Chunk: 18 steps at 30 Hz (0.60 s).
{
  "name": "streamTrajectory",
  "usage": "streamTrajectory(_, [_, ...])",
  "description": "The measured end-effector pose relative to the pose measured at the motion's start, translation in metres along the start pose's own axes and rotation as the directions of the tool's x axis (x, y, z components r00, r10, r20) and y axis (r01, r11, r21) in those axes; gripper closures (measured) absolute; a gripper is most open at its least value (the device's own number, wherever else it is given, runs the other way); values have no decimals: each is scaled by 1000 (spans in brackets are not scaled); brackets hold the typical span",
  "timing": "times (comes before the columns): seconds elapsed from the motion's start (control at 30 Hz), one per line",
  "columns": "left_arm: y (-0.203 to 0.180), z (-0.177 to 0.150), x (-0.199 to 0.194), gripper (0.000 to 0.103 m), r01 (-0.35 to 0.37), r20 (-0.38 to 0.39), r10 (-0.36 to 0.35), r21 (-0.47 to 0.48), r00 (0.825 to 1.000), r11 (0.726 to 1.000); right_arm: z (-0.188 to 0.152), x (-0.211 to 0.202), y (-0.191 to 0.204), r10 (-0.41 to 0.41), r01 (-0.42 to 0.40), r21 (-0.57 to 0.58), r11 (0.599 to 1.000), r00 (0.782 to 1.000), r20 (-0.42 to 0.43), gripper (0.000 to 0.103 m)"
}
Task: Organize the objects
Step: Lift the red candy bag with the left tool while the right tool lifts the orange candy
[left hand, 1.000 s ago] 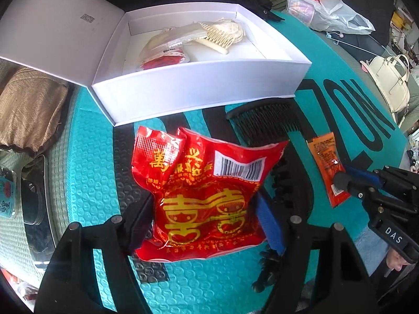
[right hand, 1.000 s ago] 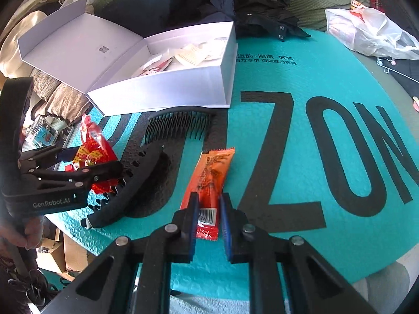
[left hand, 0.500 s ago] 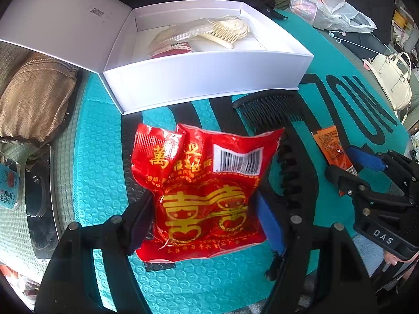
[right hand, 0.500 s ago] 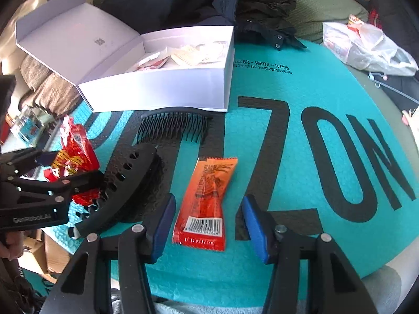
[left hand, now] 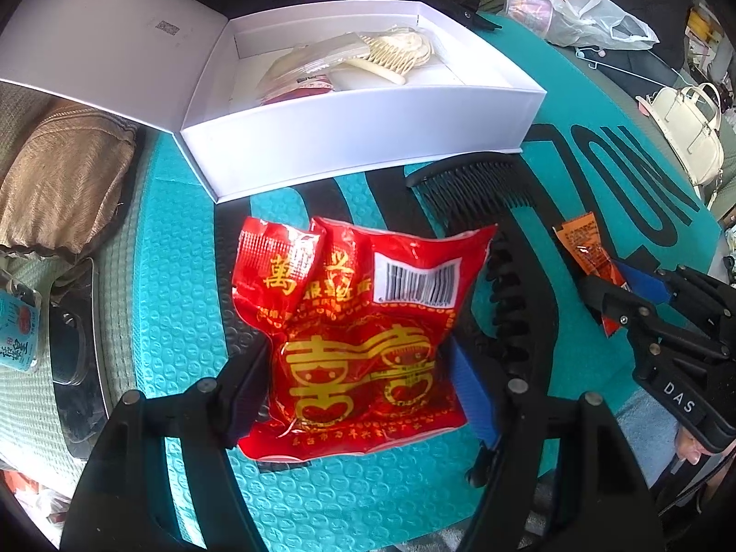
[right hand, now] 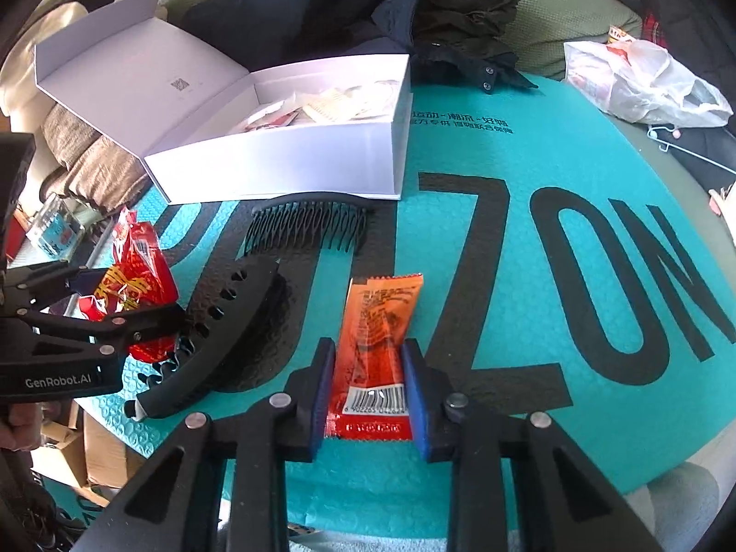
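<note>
My left gripper [left hand: 359, 382] is shut on a red packet [left hand: 359, 326] with gold characters and holds it above the teal mat. The packet also shows in the right wrist view [right hand: 138, 290]. My right gripper [right hand: 368, 382] has its pads on both sides of an orange sachet [right hand: 375, 345] that lies on the mat; the sachet also shows in the left wrist view [left hand: 586, 248]. An open white box [left hand: 359, 138] with cream combs and packets inside stands behind. A black comb [left hand: 474, 184] and a black hair clip [right hand: 216, 336] lie between.
A teal mat [right hand: 575, 345] with big black letters covers the table. Dark clothes [right hand: 414, 4] and a plastic bag [right hand: 644, 83] lie at the back. A brown cloth [left hand: 60, 184] lies left of the box, a cream handbag [left hand: 690, 133] at right.
My right gripper opened off the orange sachet, then closed in on it again. My left gripper keeps hold of the red packet and has shifted slightly relative to the box.
</note>
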<state>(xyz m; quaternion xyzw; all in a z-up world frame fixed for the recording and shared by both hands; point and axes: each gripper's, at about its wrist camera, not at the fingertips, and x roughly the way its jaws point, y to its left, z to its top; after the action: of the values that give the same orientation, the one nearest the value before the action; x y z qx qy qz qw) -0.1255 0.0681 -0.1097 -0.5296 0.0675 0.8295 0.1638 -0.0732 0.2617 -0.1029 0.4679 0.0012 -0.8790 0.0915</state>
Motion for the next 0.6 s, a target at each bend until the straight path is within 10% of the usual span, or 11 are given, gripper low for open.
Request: streamTrajectory(0.6, [0,-3,-23,39,13,11,-13,-36,1000,999,0,-14,4,77,-77,9,997,997,6,76])
